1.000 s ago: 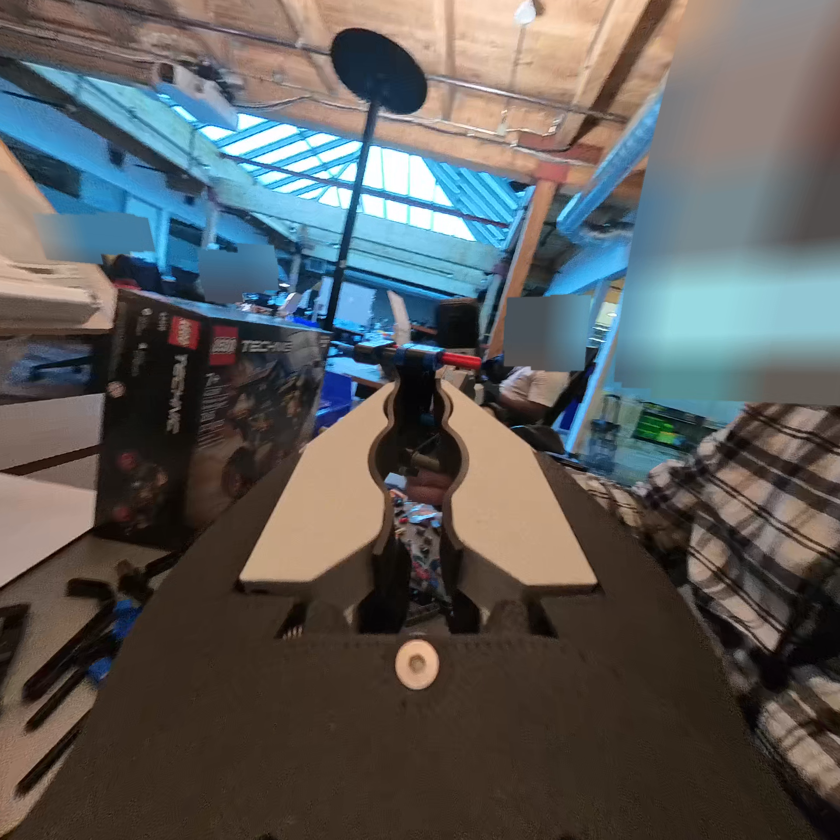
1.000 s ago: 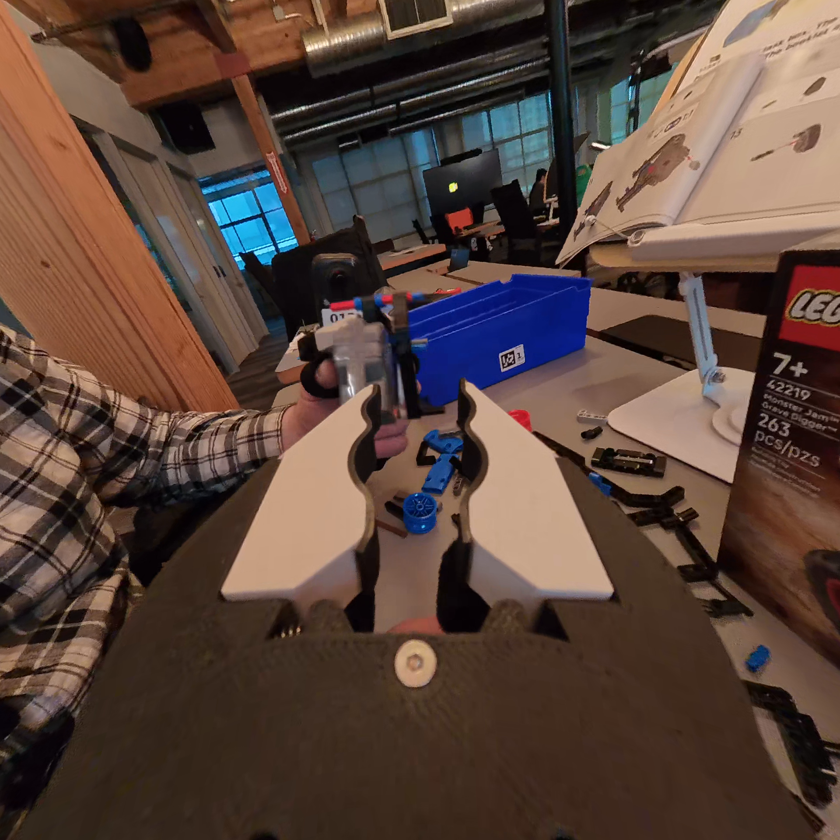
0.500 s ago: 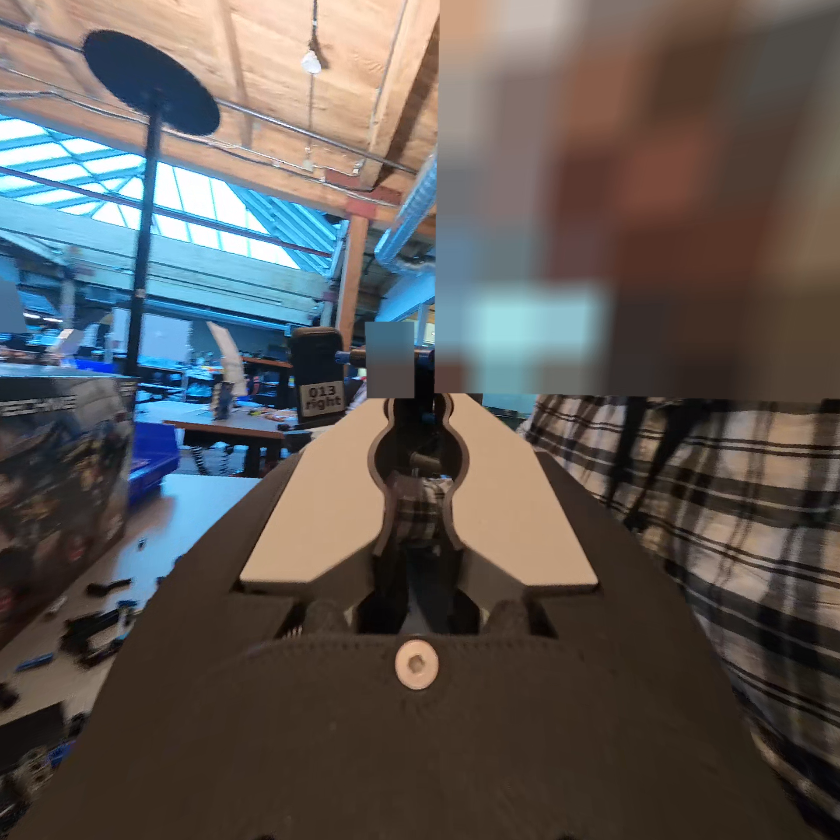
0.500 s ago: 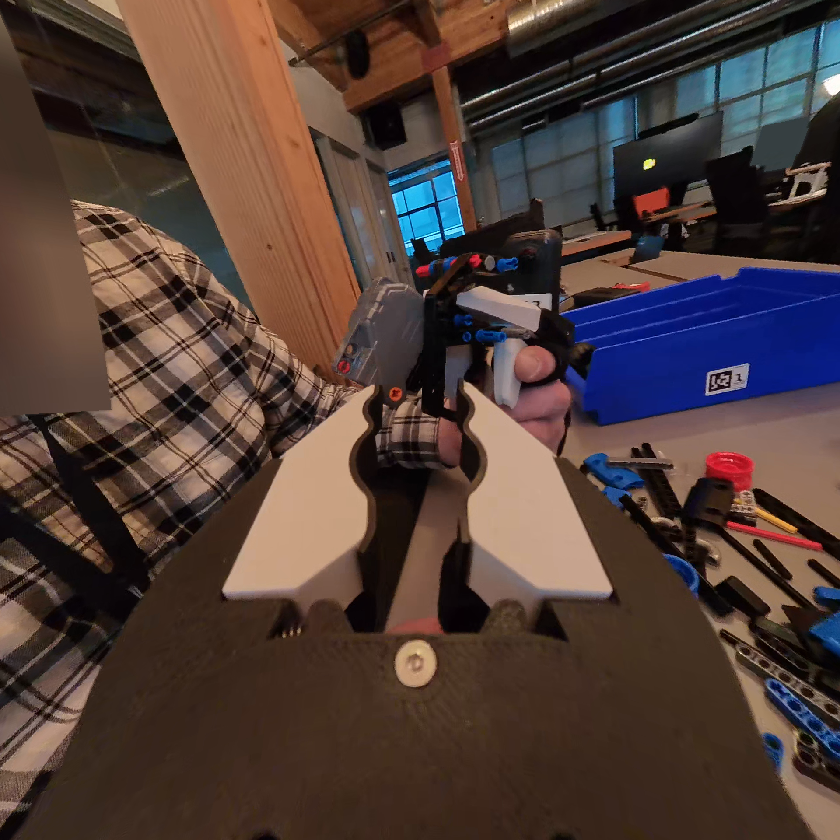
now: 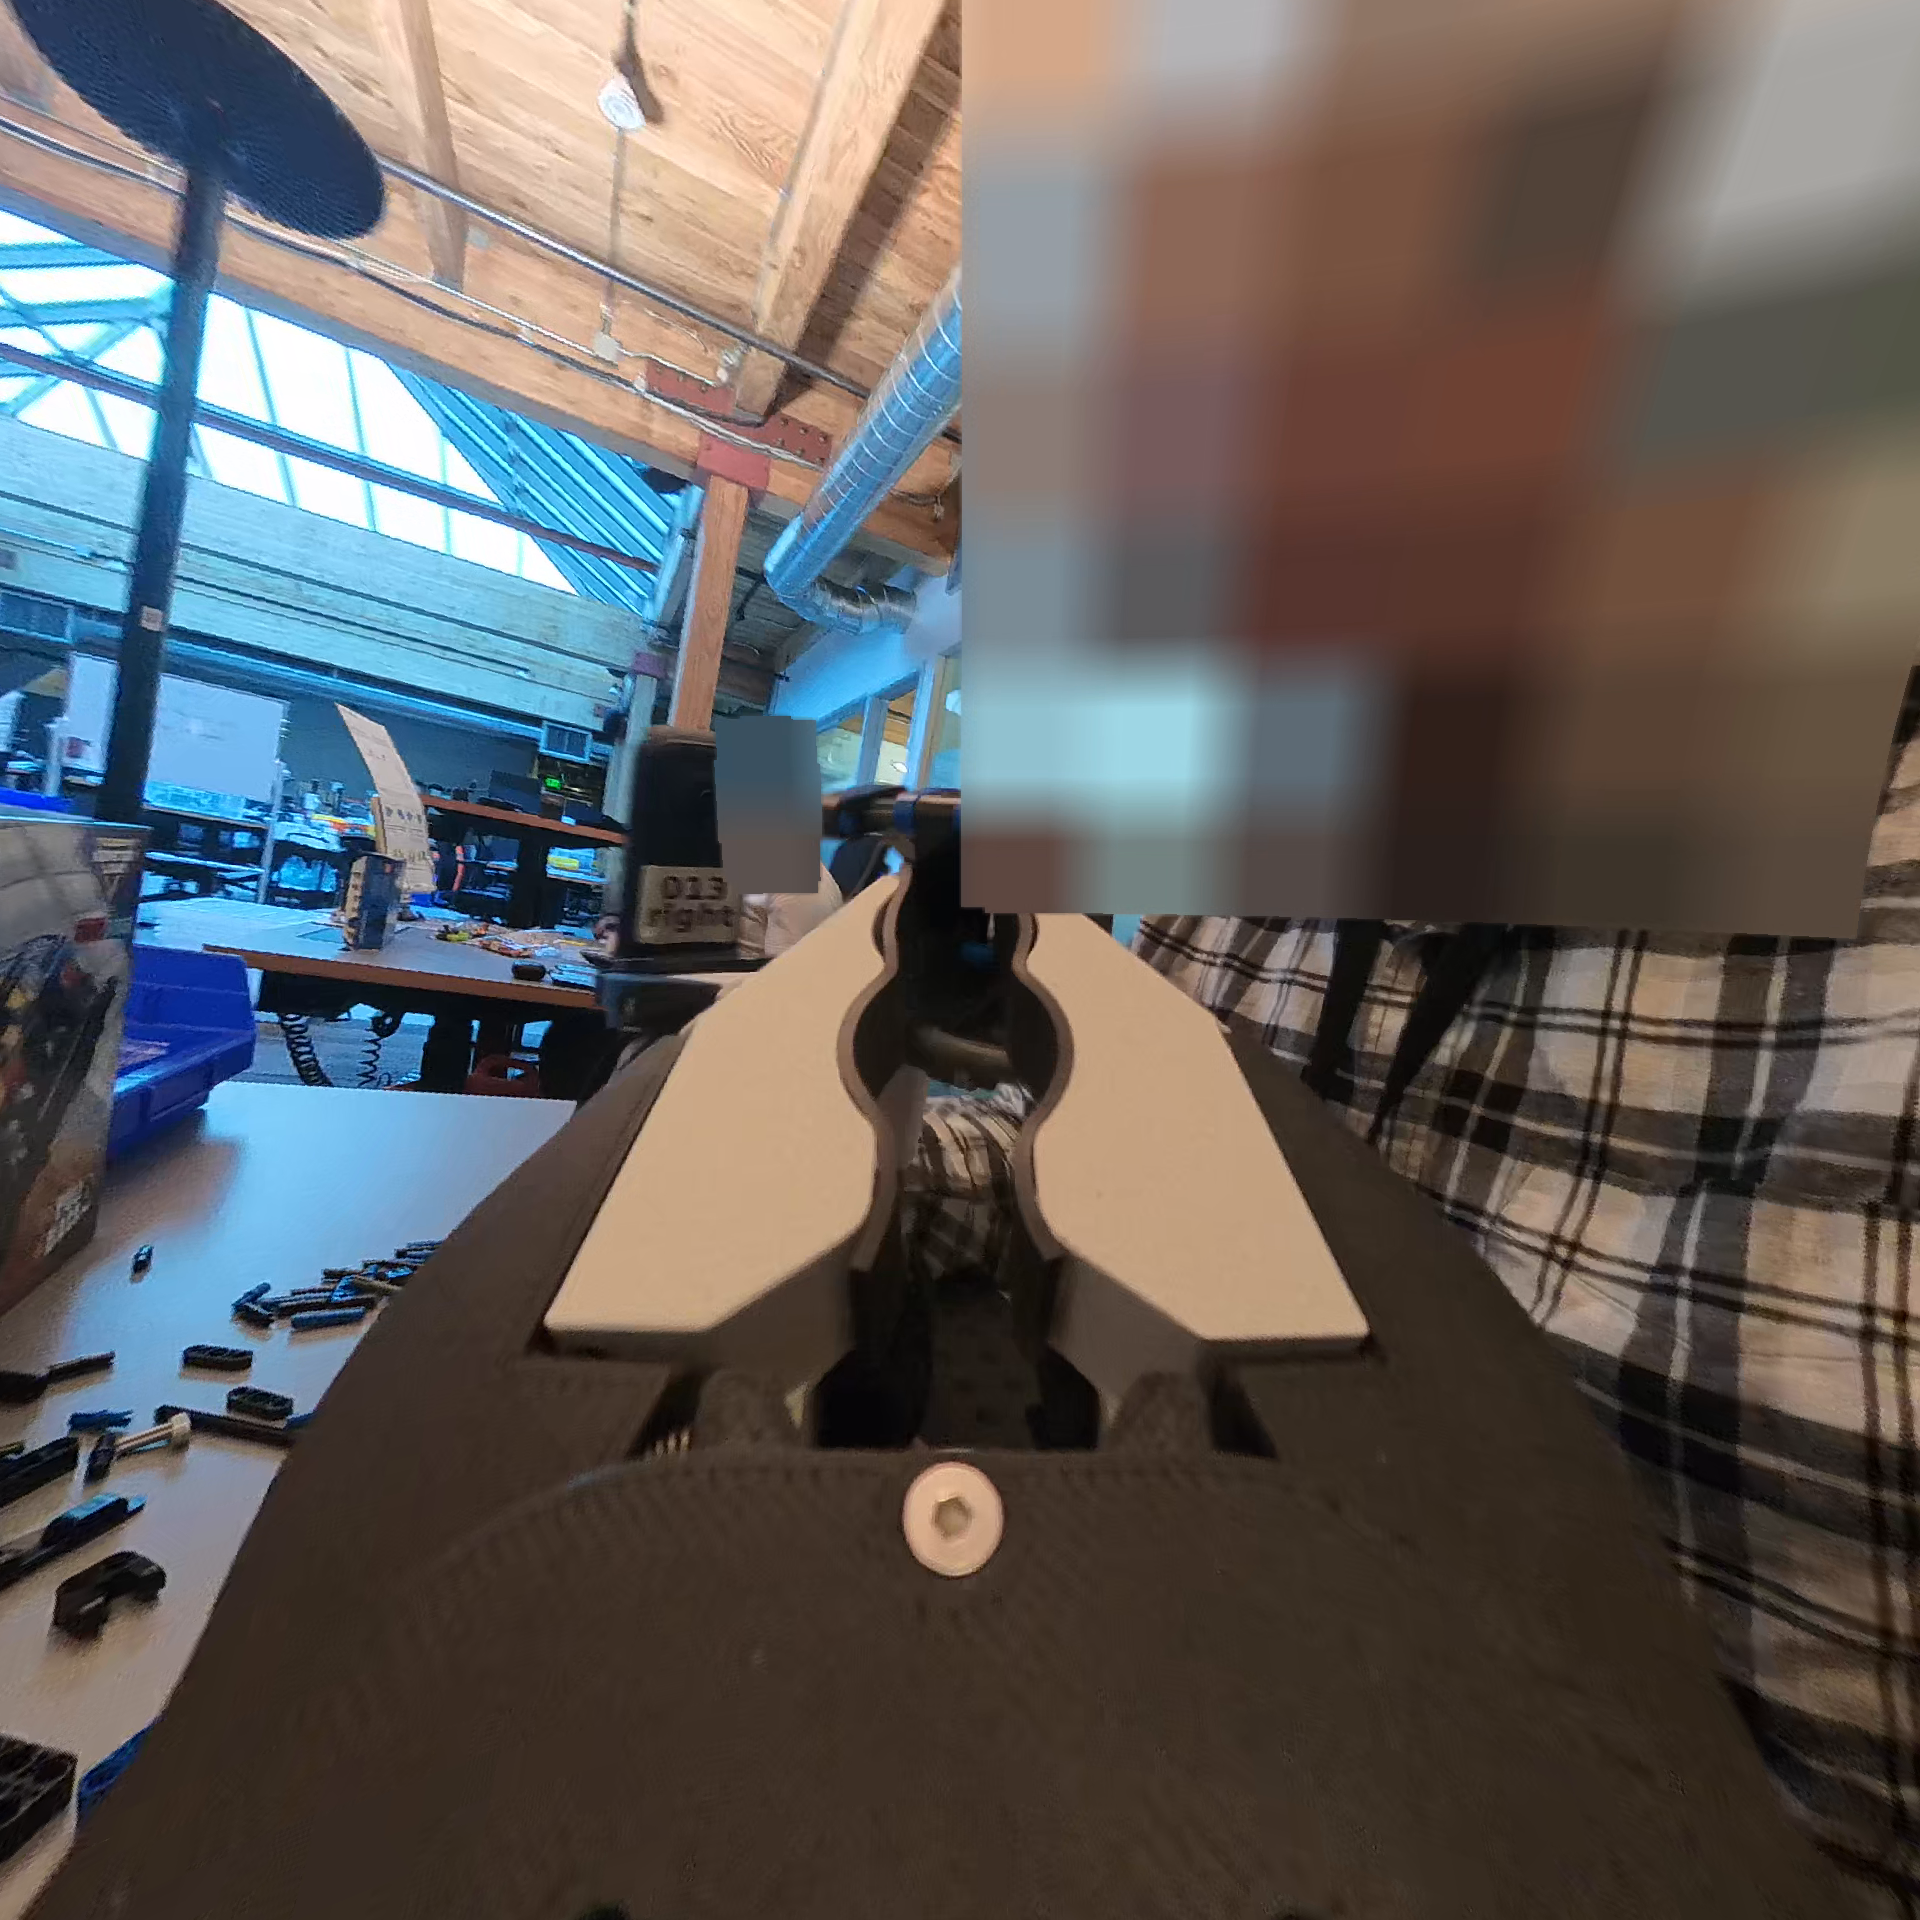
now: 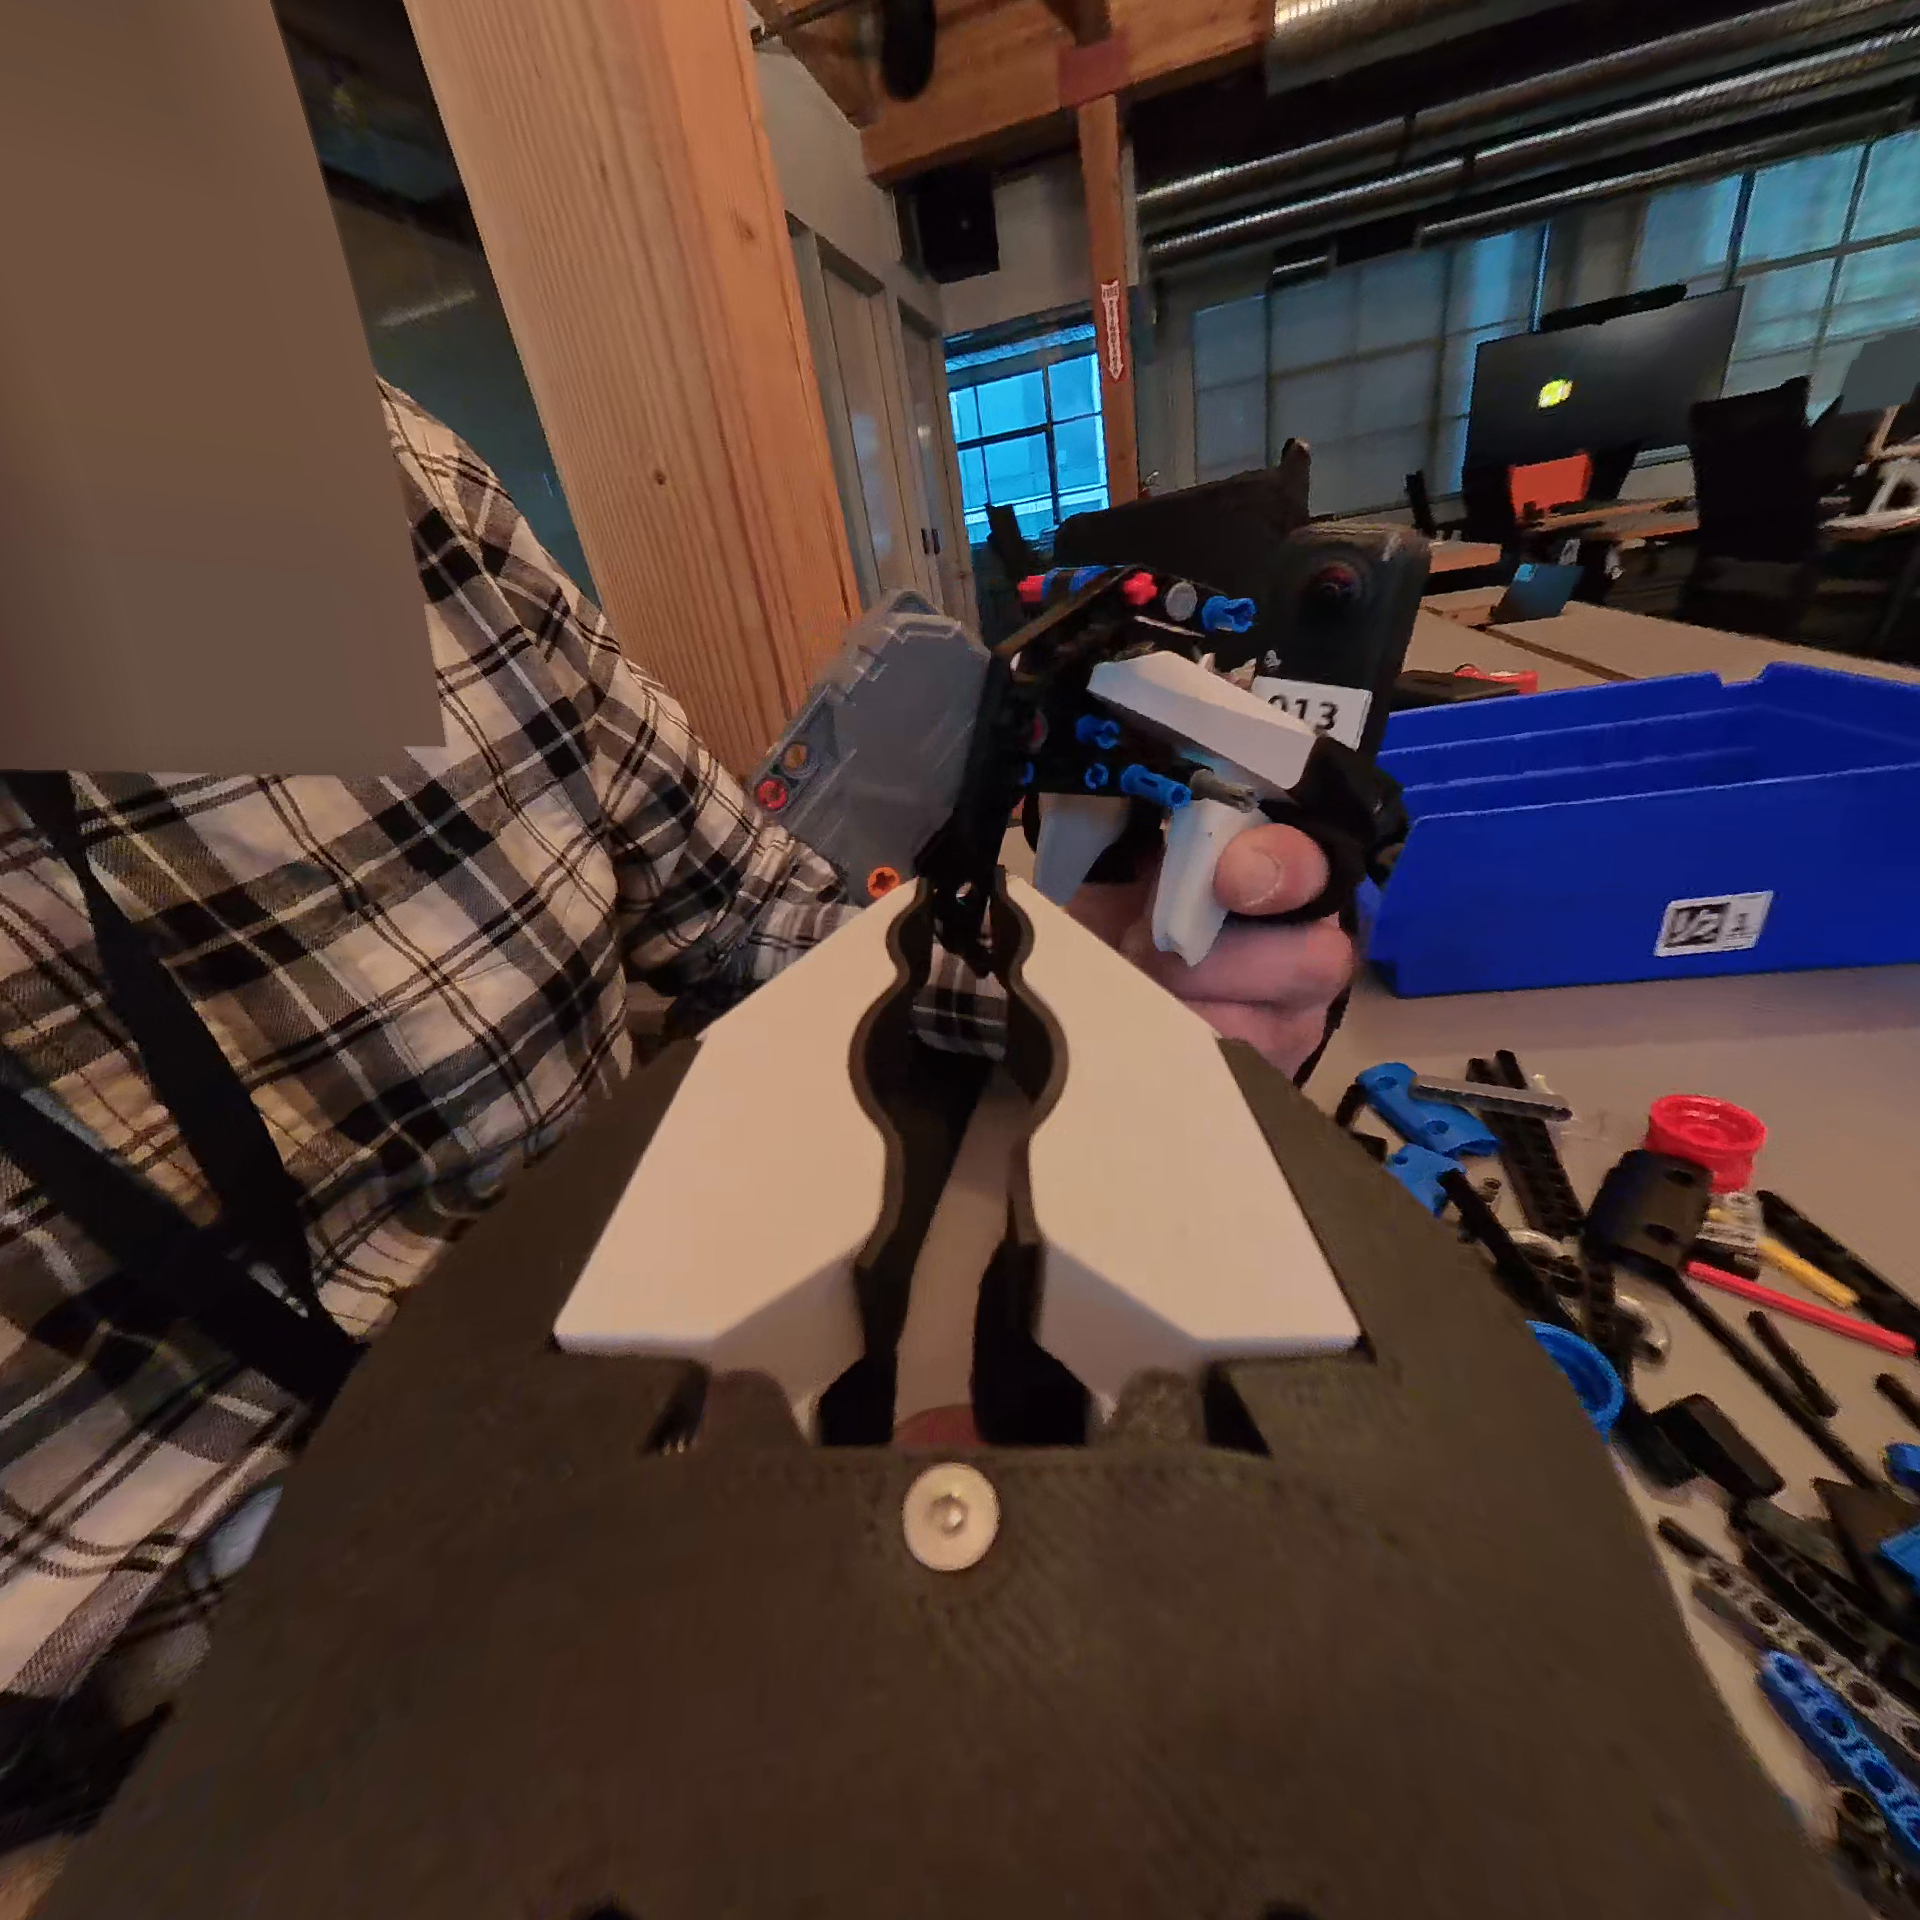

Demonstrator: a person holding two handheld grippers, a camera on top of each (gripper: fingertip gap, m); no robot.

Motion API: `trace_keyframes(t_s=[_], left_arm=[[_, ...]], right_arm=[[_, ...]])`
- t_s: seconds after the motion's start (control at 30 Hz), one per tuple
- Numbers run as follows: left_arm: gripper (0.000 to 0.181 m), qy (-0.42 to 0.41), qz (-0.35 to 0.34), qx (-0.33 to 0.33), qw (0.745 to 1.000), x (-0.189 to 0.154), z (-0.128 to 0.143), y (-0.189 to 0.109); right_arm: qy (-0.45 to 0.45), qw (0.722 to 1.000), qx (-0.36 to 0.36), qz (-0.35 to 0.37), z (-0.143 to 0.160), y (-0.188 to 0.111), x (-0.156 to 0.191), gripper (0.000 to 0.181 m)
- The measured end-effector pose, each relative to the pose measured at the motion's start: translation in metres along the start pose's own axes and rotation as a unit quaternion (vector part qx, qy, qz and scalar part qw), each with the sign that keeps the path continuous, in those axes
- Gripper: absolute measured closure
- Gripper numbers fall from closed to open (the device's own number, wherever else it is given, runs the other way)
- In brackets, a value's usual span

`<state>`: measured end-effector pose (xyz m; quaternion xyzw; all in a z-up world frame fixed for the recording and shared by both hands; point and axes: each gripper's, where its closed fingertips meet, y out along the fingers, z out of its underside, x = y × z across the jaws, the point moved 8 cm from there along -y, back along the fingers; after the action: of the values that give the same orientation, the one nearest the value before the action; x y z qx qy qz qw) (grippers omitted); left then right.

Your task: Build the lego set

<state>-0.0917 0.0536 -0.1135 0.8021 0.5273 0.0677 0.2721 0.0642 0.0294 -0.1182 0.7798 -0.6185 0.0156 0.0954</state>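
The lego assembly is a black frame with blue and red pins and a grey block on its left. It is held up in the air above the table. My left gripper is shut on the assembly, and it shows in the right wrist view clamping the frame from the right. My right gripper is narrowed onto the black lower end of the frame. The right gripper's camera body shows just left of the assembly in the left wrist view.
Loose black, blue and red lego parts lie on the grey table, with a red wheel. A blue bin stands behind them. More parts and the set's box are at the left. A plaid-sleeved person and a wooden post are close. Some 5 centimetres of space lies between my two pairs of fingers.
Both grippers swung toward the person and came together. The right gripper's jaws narrowed onto the lower end of the assembly, which the left gripper kept holding.
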Motion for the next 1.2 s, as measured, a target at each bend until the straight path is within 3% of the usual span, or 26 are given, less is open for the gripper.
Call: trace_keyframes(t_s=[0.17,0.63,0.73,1.2], left_arm=[[0.158,-0.008,-0.051,-0.006,0.999,0.010,-0.002,-0.007],[0.145,-0.035,-0.077,-0.036,0.996,0.017,-0.004,-0.010],[0.119,-0.056,-0.086,-0.017,0.995,0.021,-0.001,-0.009],[0.117,-0.083,-0.067,-0.006,0.994,0.023,0.007,-0.004]], right_arm=[[-0.054,0.997,0.001,0.059,-0.007,-0.008,-0.003,0.176],[-0.062,0.995,-0.025,0.078,-0.013,-0.016,-0.007,0.176],[-0.068,0.994,-0.036,0.080,-0.015,-0.018,-0.006,0.176],[-0.070,0.989,-0.065,0.109,-0.022,-0.029,-0.011,0.176]])
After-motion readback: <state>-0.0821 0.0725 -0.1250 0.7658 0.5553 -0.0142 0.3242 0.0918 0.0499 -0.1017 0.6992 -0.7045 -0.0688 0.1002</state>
